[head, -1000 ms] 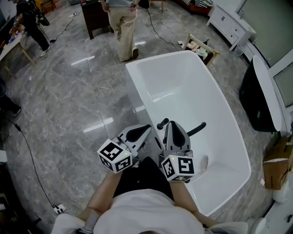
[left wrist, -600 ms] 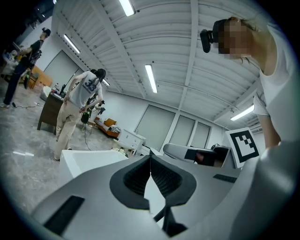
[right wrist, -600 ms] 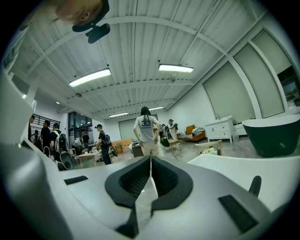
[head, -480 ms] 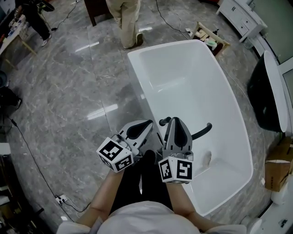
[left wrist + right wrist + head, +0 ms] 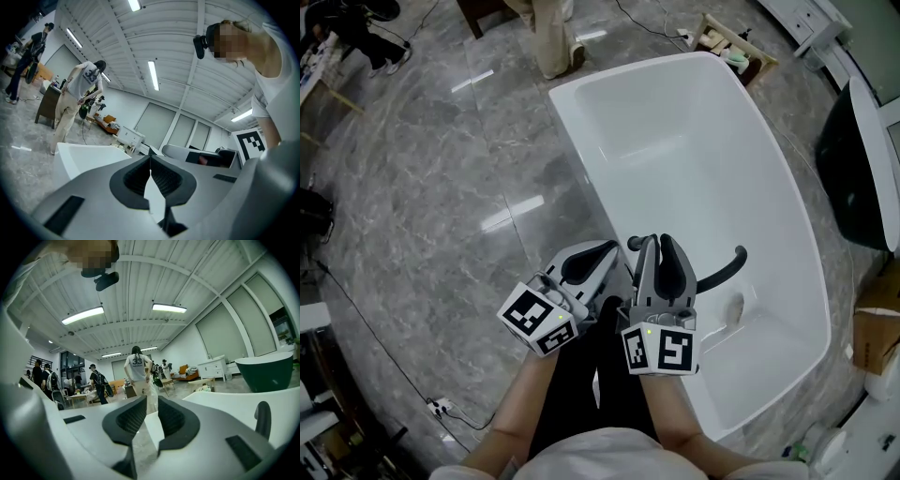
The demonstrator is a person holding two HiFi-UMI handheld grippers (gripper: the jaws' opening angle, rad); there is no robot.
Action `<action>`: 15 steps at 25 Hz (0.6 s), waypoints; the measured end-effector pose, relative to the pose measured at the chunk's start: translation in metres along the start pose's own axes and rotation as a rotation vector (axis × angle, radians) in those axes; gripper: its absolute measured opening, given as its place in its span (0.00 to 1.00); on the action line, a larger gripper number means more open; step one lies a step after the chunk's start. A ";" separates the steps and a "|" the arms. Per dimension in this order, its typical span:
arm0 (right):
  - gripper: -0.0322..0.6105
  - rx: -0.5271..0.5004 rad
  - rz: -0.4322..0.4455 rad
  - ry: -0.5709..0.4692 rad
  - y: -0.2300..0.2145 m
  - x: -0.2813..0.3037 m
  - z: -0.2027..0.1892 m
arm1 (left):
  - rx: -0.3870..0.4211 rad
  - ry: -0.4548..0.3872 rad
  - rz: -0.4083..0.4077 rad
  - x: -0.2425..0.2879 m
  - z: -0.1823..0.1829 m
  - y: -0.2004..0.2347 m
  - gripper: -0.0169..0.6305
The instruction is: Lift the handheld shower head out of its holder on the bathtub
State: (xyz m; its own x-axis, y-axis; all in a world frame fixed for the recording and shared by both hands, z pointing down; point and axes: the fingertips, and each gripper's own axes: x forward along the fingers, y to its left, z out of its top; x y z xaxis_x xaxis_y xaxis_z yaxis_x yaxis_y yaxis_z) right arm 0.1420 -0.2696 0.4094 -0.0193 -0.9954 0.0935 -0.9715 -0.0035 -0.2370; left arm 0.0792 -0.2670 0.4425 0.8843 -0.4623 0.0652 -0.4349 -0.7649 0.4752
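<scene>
the black handheld shower head [image 5: 724, 269] sat at the near end of the white bathtub [image 5: 694, 112], its slim curved body arching out over the empty basin. its holder could not be made out.

Open studio hall: freestanding bathtub [image 5: 675, 131], marble floor [image 5: 422, 187], strip lights [image 5: 168, 308].

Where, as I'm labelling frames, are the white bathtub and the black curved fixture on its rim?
White bathtub [image 5: 694, 178]: head view, bare inside surface.
Black curved fixture [image 5: 727, 270]: head view, middle of its arc.
</scene>
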 end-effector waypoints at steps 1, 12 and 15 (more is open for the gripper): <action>0.18 0.007 -0.009 0.003 -0.003 0.003 -0.003 | 0.000 0.005 0.001 0.002 -0.002 0.003 0.05; 0.35 0.020 -0.119 0.071 -0.029 0.024 -0.052 | -0.035 0.054 0.007 0.014 -0.040 0.035 0.05; 0.35 -0.013 -0.130 0.103 -0.034 0.027 -0.068 | -0.031 0.071 0.006 0.018 -0.051 0.040 0.05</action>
State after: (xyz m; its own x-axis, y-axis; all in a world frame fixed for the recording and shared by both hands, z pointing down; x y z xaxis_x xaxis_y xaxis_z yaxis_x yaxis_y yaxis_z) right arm 0.1580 -0.2903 0.4860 0.0835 -0.9716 0.2212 -0.9704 -0.1298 -0.2038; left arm 0.0858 -0.2831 0.5073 0.8919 -0.4331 0.1297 -0.4358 -0.7472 0.5017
